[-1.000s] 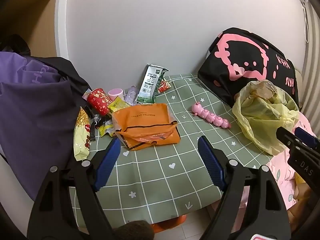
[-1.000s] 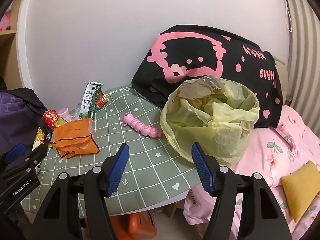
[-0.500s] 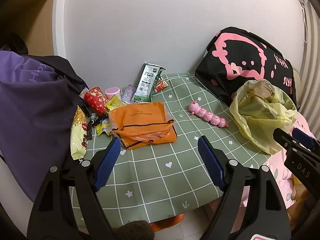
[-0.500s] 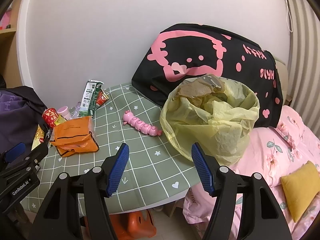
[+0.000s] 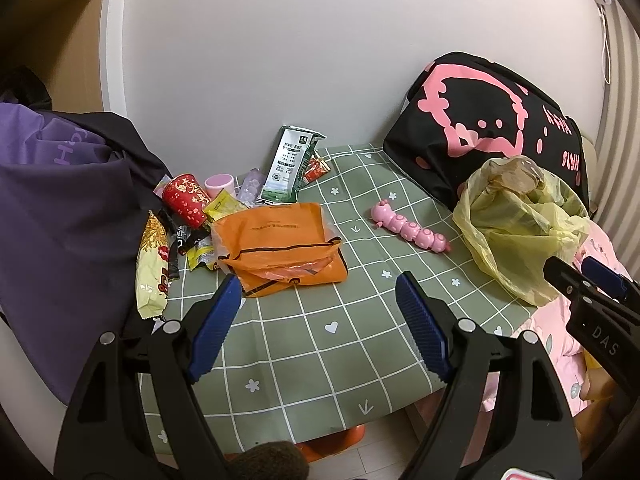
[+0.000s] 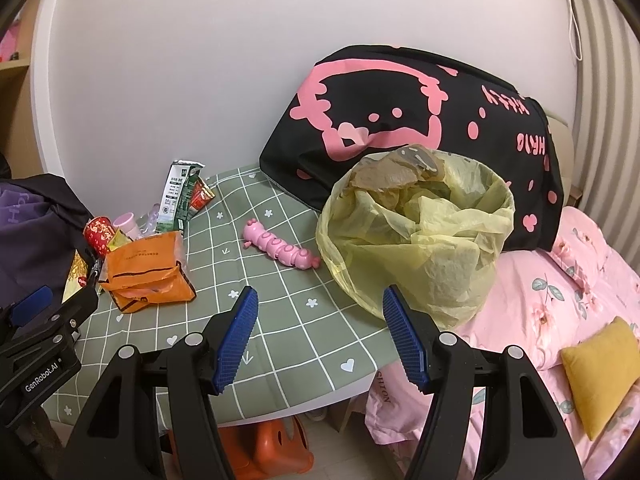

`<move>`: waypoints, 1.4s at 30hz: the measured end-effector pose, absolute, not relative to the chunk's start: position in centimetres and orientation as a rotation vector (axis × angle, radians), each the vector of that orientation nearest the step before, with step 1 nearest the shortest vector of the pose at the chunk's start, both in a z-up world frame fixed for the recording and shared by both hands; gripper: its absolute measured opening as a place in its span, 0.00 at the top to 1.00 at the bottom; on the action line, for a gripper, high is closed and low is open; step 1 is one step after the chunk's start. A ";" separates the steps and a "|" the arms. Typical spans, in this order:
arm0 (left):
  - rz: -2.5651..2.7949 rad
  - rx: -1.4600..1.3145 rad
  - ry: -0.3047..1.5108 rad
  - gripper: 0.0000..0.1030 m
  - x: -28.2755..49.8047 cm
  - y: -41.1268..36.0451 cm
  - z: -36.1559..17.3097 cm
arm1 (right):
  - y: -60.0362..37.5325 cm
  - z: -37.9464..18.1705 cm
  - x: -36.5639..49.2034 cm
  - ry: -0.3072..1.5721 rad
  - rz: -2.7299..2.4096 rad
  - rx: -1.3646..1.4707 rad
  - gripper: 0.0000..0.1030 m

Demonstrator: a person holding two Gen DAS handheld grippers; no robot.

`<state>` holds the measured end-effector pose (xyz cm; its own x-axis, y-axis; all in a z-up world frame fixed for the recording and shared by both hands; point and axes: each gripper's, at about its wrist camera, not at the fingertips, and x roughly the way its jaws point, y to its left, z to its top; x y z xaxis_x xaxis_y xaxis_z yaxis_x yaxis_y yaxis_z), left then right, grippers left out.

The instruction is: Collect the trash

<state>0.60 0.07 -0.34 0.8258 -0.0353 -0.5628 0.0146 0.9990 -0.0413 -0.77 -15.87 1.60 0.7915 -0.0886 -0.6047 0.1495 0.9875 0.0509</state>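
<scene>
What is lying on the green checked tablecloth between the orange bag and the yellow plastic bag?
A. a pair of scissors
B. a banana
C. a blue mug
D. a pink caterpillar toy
D: a pink caterpillar toy lies on the tablecloth, with the orange bag to its left and the yellow plastic bag to its right; both views show it.

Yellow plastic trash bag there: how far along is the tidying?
The yellow plastic trash bag already holds crumpled rubbish. Nothing is in hand: the left gripper and right gripper are open and empty. The orange plastic bag, red paper cup and snack wrappers remain on the table.
</scene>
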 end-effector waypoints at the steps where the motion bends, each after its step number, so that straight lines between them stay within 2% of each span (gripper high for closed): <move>1: -0.028 -0.036 0.598 0.27 0.6 0.1 -0.3 | -15.9 1.6 -0.8 0.645 -0.128 0.098 0.40; 42: -0.031 -0.036 0.600 0.27 0.5 -0.4 -0.1 | -16.3 1.4 -1.1 0.646 -0.144 0.099 0.40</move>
<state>0.55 -0.36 -0.06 0.8251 -0.0394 -0.5636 0.0184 0.9989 -0.0429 -1.13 -16.27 1.41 0.7892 -0.1030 -0.6054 0.1644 0.9853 0.0468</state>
